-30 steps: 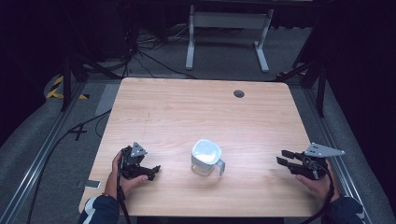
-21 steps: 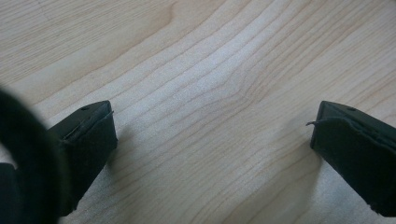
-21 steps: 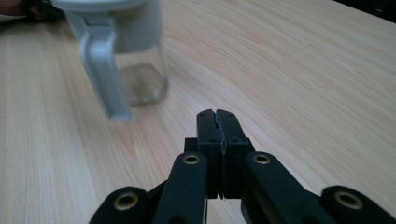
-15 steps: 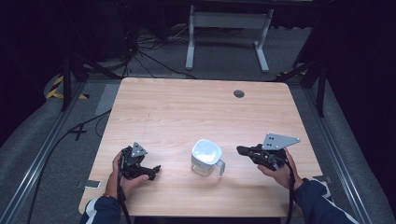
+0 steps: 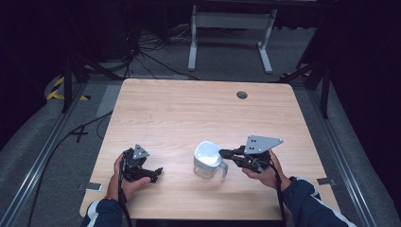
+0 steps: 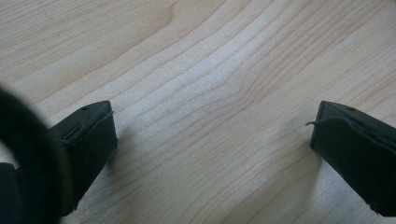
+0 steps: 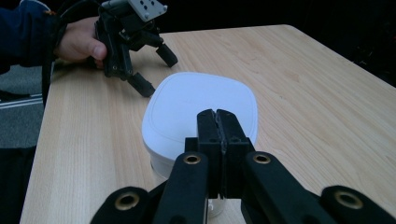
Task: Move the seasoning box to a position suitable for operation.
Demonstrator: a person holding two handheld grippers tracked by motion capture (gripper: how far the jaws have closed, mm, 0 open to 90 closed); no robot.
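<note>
Because the right gripper [image 5: 221, 152] has its jaws pressed flat together with nothing between them, and its tips sit right over the white lid of the small clear plastic jug with a side handle [image 5: 206, 160], I'd worry about a nudge. In the high view the jug stands upright on the pale wooden table [image 5: 198, 109], toward the near edge and between the two hands. A clenched gripper pushing on from the side could shove the lid askew or tip the light jug toward the left gripper [image 5: 152, 173]. The right hand [image 5: 265, 171] holds its tool roughly level, pointing across the table at the jug, with the grey three-cornered plate on top. The left hand [image 5: 124, 177] rests on the table well apart from the jug, its gripper angled down toward the wood.

In the left gripper view the two black jaws stand wide apart with bare wood grain [image 6: 210, 93] between them, so that gripper is released and holds nothing. It's no help steadying the jug from there if the jug slides.

In the right gripper view the closed jaws meet just above the rounded white lid [image 7: 201, 109], near its closer edge; I can't tell if they touch it. If the plan is to take the lid or the handle, the jaws must spread first, or they'll only press down and skid off the smooth top. Beyond the lid, the other hand [image 7: 81, 39] and its open gripper [image 7: 156, 67] sit close to the jug's far side.
</note>
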